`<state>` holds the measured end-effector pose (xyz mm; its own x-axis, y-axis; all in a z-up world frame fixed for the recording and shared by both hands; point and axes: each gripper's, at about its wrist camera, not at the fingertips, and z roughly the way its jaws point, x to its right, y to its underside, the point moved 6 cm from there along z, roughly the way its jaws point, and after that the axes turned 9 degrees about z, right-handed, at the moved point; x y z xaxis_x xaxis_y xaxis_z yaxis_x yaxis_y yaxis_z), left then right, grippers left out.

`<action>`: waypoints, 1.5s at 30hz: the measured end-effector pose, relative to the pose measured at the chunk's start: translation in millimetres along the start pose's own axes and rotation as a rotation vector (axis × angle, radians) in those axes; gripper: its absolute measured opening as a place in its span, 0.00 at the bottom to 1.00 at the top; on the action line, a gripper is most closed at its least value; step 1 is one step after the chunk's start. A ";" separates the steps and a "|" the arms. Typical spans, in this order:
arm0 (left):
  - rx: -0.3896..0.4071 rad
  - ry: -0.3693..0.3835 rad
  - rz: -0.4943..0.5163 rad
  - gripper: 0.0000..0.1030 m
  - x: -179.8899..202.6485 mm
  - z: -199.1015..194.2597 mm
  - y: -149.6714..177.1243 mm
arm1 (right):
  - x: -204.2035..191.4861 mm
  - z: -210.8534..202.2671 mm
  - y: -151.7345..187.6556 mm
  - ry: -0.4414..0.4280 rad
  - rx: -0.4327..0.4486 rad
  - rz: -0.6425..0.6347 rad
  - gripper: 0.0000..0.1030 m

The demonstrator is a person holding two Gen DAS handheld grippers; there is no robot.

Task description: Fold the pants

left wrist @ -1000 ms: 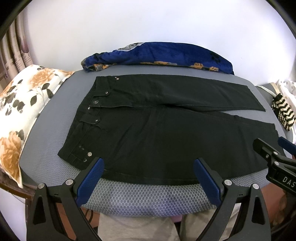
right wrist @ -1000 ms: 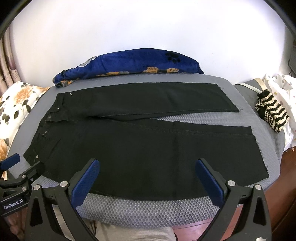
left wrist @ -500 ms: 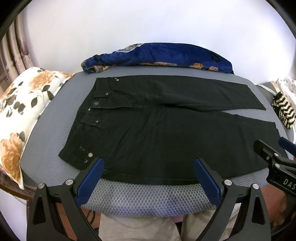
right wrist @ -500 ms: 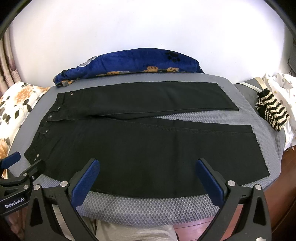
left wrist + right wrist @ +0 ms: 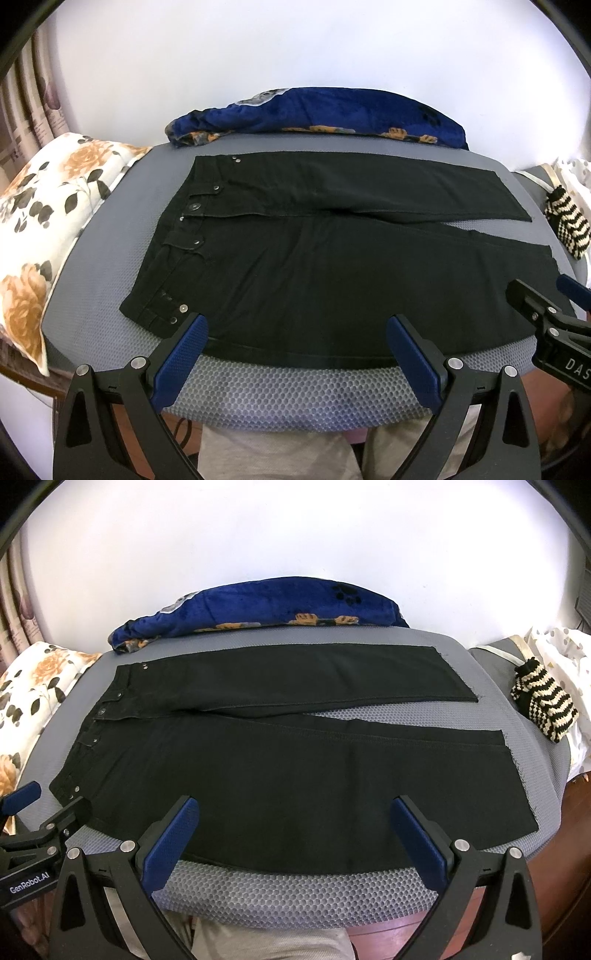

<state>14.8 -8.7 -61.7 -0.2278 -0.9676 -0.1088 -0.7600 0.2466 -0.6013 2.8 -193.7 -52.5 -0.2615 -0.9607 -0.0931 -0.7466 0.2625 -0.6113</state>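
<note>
Black pants (image 5: pixel 332 258) lie flat and spread open on a grey mesh table (image 5: pixel 295 391), waistband to the left, both legs running right; they also show in the right wrist view (image 5: pixel 295 760). My left gripper (image 5: pixel 295 328) is open and empty, hovering at the near edge by the waist end. My right gripper (image 5: pixel 295 812) is open and empty, hovering at the near edge over the lower leg. Each gripper shows at the edge of the other's view: the right gripper (image 5: pixel 546 317) and the left gripper (image 5: pixel 40 819).
A blue floral blanket (image 5: pixel 317 114) lies along the table's far edge against the white wall. A floral pillow (image 5: pixel 48 218) sits to the left. A striped black-and-cream knit item (image 5: pixel 543 698) lies at the right end.
Both grippers have drawn back or lifted very slightly; the pants sit a little higher in view. The pants have not moved.
</note>
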 end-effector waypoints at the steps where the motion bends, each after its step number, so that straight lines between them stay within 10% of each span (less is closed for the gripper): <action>1: -0.001 0.000 0.000 0.94 -0.3 0.4 0.1 | 0.0 0.2 -0.3 0.000 -0.001 -0.002 1.00; 31: -0.028 0.016 -0.050 0.94 -14.4 14.2 -4.0 | -15.3 16.1 -9.4 -0.011 -0.021 -0.058 1.00; 45: -0.076 -0.006 -0.144 0.82 -81.7 62.7 -43.1 | -26.2 50.4 -50.1 -0.150 -0.038 -0.081 1.00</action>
<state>104.3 56.2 -76.5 -0.1095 -0.9935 -0.0306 -0.8285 0.1083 -0.5495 77.9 -186.2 -59.1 -0.1074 -0.9808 -0.1626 -0.7847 0.1841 -0.5920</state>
